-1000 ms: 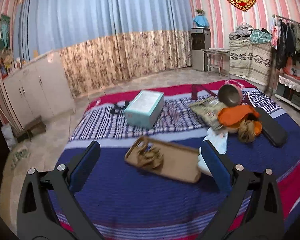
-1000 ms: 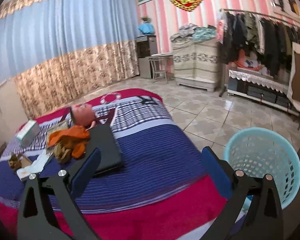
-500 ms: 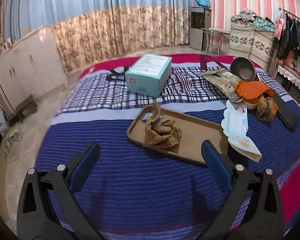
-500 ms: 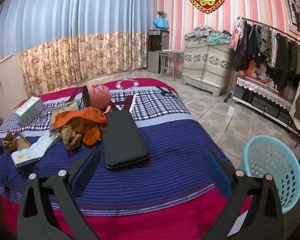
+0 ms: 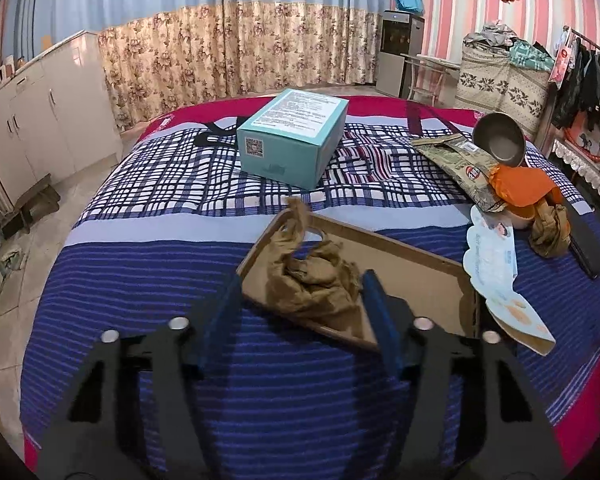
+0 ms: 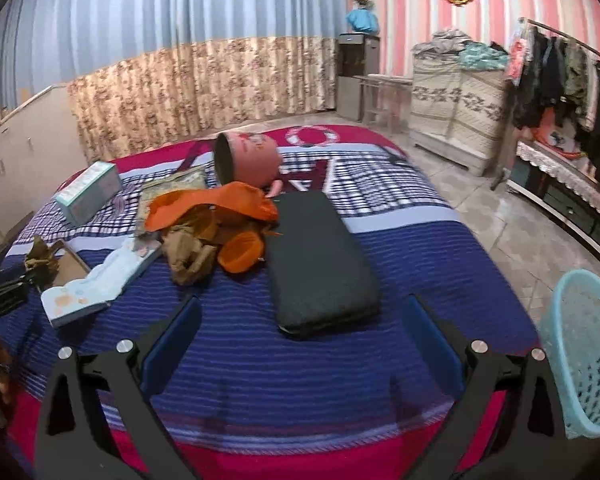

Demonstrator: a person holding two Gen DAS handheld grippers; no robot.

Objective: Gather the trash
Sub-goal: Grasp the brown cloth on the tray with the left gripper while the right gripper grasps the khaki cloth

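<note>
Trash first: the crumpled brown paper (image 5: 312, 280) lies in the open cardboard box (image 5: 420, 280) on the bed (image 5: 140, 300), and your left gripper (image 5: 300, 300) has dropped in on it. A second ago its jaws stood wide and well short of the box; now they are closing, with the paper between them. The pads do not look pressed in yet, so the grab is likely only starting.

Your right gripper (image 6: 300, 328) hangs released over the bed, nothing between its jaws, having swung to face the black pad (image 6: 320, 264) and the orange-and-brown pile (image 6: 212, 224).

Only the right view shows the blue basket (image 6: 584, 352) on the floor past the bed's edge, probably where the trash goes. Only the left view shows the paper and jaws close up.
</note>
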